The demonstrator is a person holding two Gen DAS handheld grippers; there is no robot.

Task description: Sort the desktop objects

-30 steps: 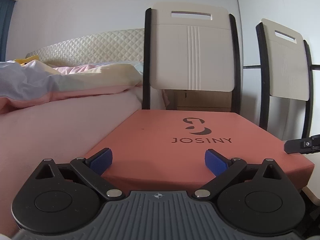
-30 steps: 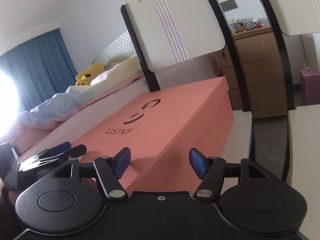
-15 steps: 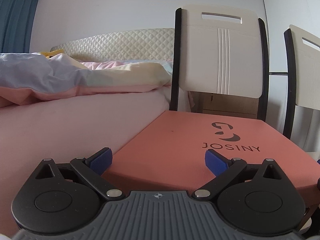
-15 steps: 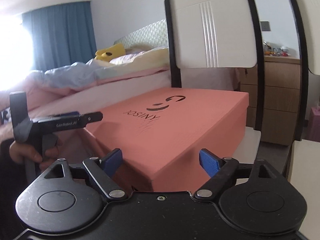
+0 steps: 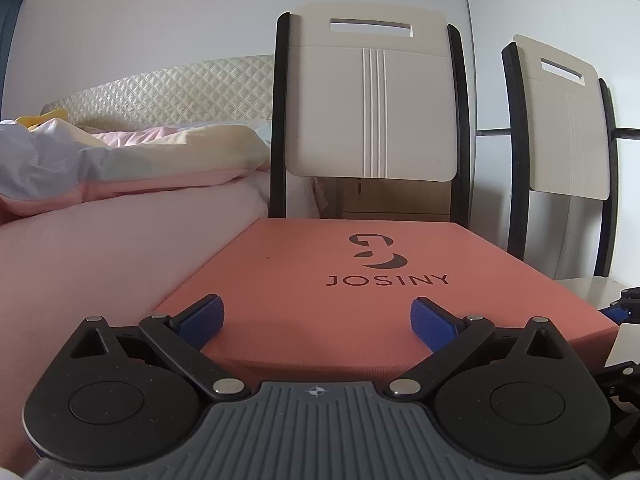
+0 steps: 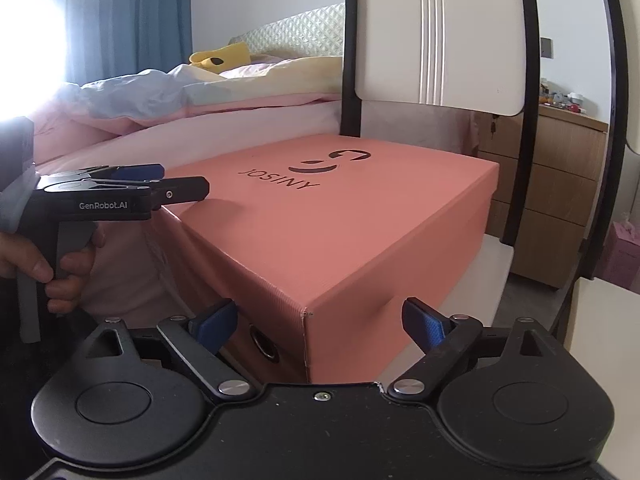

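Observation:
A salmon-pink shoebox printed JOSINY lies flat on a chair seat, lid on. My left gripper is open, its blue pads level with the lid's near edge, one pad near each front corner. The right wrist view shows the box corner-on, with a round eyelet in its side wall. My right gripper is open and straddles that near lower corner. In that view a hand holds the left gripper against the lid's left corner. The right gripper peeks in at the left wrist view's right edge.
The box sits on a cream and black chair; a second chair stands to its right. A bed with rumpled covers lies along the left. A wooden dresser stands behind, and a white surface lies at the right.
My right gripper has opened wider and swung down to the box's near corner. The left gripper has shifted so the box is centred between its pads; its opening is unchanged.

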